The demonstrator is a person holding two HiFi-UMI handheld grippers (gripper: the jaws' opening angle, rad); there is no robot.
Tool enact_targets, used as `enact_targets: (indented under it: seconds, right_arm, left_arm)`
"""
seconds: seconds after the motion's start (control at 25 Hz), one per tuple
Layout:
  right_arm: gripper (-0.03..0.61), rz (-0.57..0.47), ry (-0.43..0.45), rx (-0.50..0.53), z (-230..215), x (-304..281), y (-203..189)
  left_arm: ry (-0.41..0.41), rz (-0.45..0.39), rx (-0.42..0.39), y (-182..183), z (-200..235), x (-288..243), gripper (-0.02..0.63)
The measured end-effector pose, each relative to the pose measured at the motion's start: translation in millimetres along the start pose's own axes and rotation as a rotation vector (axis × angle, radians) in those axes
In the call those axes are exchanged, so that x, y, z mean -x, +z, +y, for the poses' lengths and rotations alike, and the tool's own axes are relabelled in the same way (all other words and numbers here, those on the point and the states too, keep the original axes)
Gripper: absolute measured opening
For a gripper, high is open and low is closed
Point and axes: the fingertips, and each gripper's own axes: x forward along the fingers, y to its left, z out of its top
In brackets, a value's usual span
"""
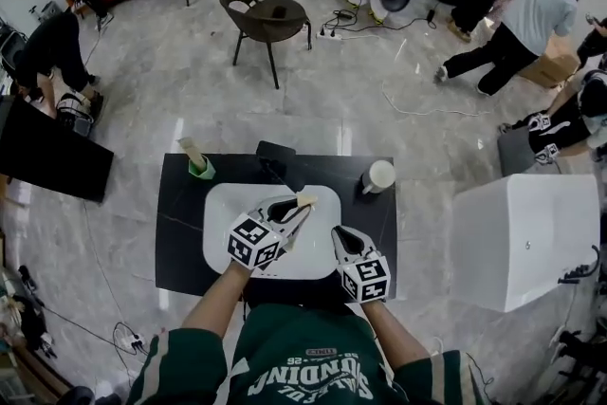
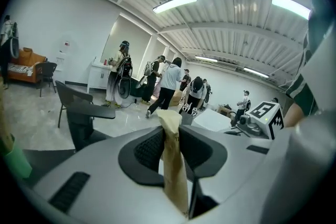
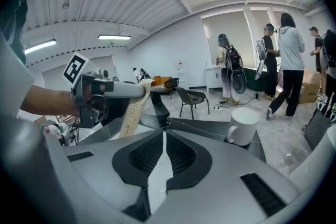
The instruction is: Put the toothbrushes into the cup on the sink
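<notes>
The left tool [image 2: 169,131] is clamped on a toothbrush [image 2: 172,165] in a tan paper wrapper, its pads pressing the wrapper from both sides. The left tool's own view shows that grip closely: the wrapper runs up through the jaws, and its top end sticks out past the tips. That view does not show how the toothbrush sits in space. The right tool's view does, from the side: the toothbrush hangs slanted across the left tool, with its upper end leaning away from the person and its lower end pointing down toward the sink [image 1: 228,204].

Only the head view shows where all this is. The toothbrush is held above the sink's basin, its upper end aimed at the sink's far rim.

The right tool [image 3: 164,132] has its jaws together with nothing between them, and it hovers over the sink's near right corner. The white cup [image 3: 242,126] stands on the black tabletop [image 1: 180,232] just past the sink's far right corner. A black faucet [image 1: 280,164] rises at the middle of the sink's far rim. Off the sink's far left corner, a green holder [image 1: 201,169] carries a second wrapped toothbrush [image 1: 193,150].
</notes>
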Motion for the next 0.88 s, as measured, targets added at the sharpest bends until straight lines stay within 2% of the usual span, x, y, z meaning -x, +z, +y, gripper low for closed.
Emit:
enact_targets:
  seconds: [0.36, 0.64, 0.88]
  right_arm:
    - [0.044, -0.001, -0.054, -0.030, -60.9, 34.3, -12.3]
    - [0.044, 0.002, -0.070, -0.066, -86.1, 51.0, -22.6]
    - [0.044, -0.002, -0.083, -0.098, -106.4, 57.5, -27.9]
  left_arm:
    - [-0.045, -0.094, -0.055, 48.7, -38.6, -76.9, 0.089]
    - [-0.043, -0.160, -0.131, 91.3, -56.5, -134.1, 0.087]
    - [-0.058, -0.244, -0.158, 131.4, -65.3, -179.3, 0.087]
